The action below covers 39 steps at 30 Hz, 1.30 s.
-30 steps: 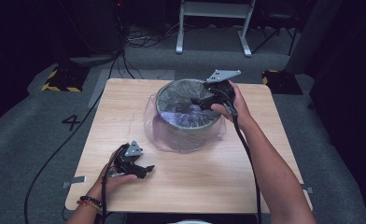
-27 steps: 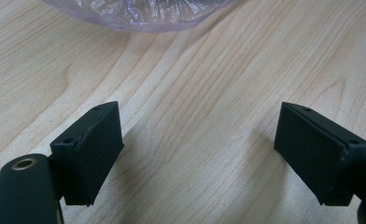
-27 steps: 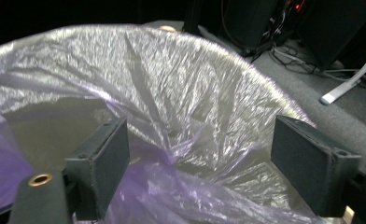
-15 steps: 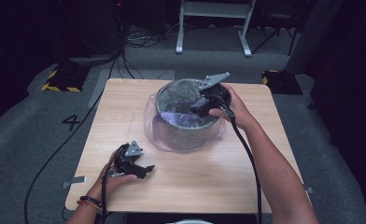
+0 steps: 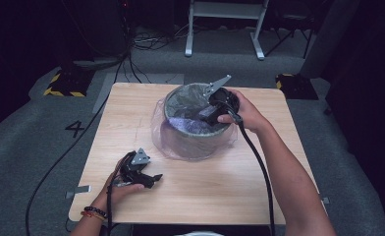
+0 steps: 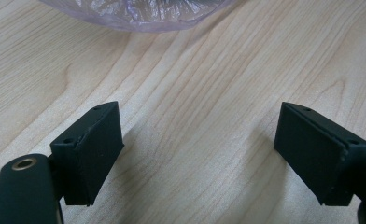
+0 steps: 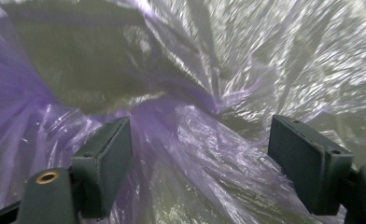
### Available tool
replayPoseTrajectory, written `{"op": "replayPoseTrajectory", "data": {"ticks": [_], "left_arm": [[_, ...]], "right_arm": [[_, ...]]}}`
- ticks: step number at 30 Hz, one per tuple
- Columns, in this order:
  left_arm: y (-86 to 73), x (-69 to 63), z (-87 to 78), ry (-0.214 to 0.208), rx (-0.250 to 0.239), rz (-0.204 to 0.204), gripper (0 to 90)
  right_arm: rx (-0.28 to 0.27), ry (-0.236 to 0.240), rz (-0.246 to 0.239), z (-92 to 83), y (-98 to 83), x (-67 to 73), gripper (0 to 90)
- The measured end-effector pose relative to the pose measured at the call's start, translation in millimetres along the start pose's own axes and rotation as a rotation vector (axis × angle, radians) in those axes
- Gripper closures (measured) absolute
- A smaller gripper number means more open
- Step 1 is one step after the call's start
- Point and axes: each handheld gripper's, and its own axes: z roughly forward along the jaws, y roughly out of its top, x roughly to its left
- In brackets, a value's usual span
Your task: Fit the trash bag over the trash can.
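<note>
The right gripper (image 5: 207,115) reaches over the rim into the bin (image 5: 193,147), a single round grey container standing near the middle of the wooden table (image 5: 259,196). In the right gripper view its jaws stand spread wide, with crumpled folds of the purple bag (image 7: 204,140) lying between and below them; neither pad presses on the plastic, though the left jaw sits right against a fold and I cannot tell whether it touches. The one thin, see-through bag lines the bin, its film drapes over the rim and skirts down the outside wall to the tabletop, and inside it is bunched and wrinkled; nothing else can be made out in the bin. The left gripper (image 5: 149,179) rests low on the table near the front edge, well apart from the bin, held in the person's left hand (image 5: 117,189). In the left gripper view its jaws are also spread wide, with bare wood between them, and the hem of the bag lies beyond their tips.
</note>
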Motion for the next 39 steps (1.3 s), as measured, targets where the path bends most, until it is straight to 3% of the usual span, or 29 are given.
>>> {"op": "replayPoseTrajectory", "data": {"ticks": [11, 18, 23, 31, 39], "left_arm": [[0.0, -0.1, -0.1, 0.001, 0.001, 0.0, 15.0], [0.0, -0.1, -0.1, 0.001, 0.001, 0.0, 15.0], [0.0, -0.1, -0.1, 0.001, 0.001, 0.0, 15.0], [0.0, -0.1, -0.1, 0.001, 0.001, 0.0, 15.0], [0.0, -0.1, -0.1, 0.001, 0.001, 0.0, 15.0]], "right_arm": [[0.199, 0.036, -0.016, 10.6, 9.7, -0.7, 22.3], [0.273, 0.024, -0.026, 14.7, 12.4, 0.7, 23.2], [0.26, 0.024, -0.013, 14.0, 11.7, 0.3, 23.0], [0.153, 0.021, 0.021, 6.9, 6.5, 0.0, 22.4], [0.105, -0.012, 0.017, 1.6, 3.1, 2.4, 22.2]]}}
